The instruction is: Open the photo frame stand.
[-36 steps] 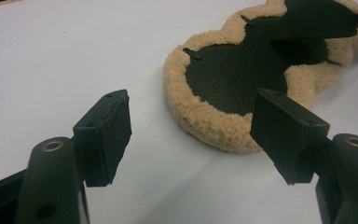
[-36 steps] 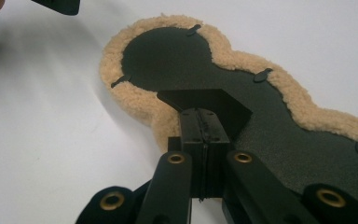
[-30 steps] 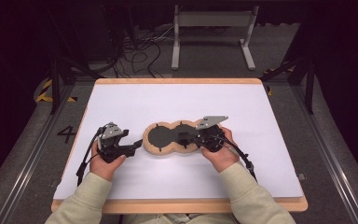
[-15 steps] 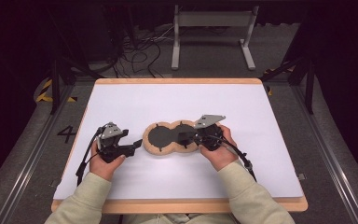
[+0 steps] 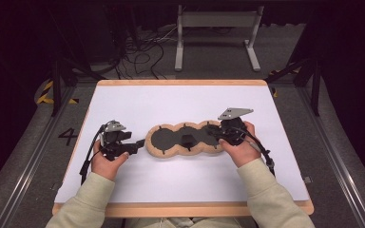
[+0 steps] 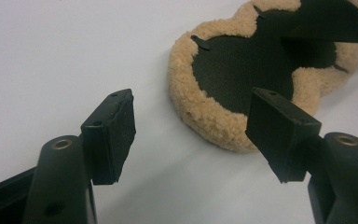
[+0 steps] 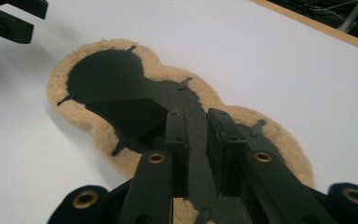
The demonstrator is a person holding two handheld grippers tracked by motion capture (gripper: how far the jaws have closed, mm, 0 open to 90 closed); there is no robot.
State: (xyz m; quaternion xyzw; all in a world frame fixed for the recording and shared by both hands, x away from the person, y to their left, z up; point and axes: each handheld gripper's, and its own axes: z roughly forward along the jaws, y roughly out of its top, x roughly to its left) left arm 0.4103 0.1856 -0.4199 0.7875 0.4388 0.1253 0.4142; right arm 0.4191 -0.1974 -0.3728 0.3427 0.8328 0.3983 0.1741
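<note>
- White tabletop [image 5: 138,104] carries a three-lobed fleece pad [image 5: 183,140], tan woolly rim, flat black centre.
- Left gripper [image 5: 140,142] gapes empty, just beside its left lobe.
- Right gripper [image 7: 196,121], over the right lobe, has just been opening slightly; nothing gripped.

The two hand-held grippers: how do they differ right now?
The left hand-held gripper has its jaws wide apart, with nothing between them; the right hand-held gripper has its jaws close together, just opening. The left one sits on the white table short of the fleece pad; the right one is over the pad's far end. Both have black jaws and point towards the pad.
</note>
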